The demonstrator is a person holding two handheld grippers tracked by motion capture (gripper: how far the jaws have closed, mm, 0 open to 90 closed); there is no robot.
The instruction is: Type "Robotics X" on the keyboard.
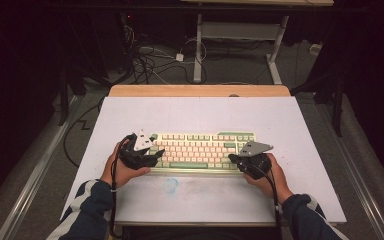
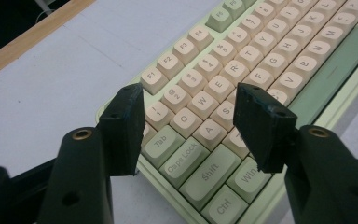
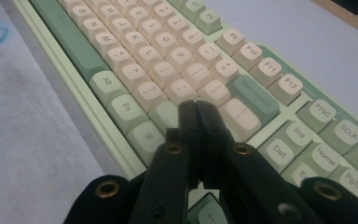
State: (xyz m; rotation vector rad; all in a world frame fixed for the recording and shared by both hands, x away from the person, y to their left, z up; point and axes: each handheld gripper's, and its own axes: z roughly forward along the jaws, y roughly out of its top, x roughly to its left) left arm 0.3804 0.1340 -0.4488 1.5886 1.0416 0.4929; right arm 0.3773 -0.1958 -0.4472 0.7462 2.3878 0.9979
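Keyboard [image 1: 203,151], green and cream, lies on the white table cover [image 1: 200,112]. Left gripper [image 2: 189,126] hovers jaws apart over the keyboard's left end; right gripper [image 3: 196,122], jaws pressed together, over its right end.

keyboard [image 1: 200,150]: pale green case, cream letter keys, sage green modifier keys and space bar. table [image 1: 200,112]: white top with a light wood far edge; blue smudge [image 1: 171,185] near the front. left gripper [image 1: 152,154] and right gripper [image 1: 236,159]: black, each with a grey plate. sleeves [image 1: 87,202]: navy with white stripes.
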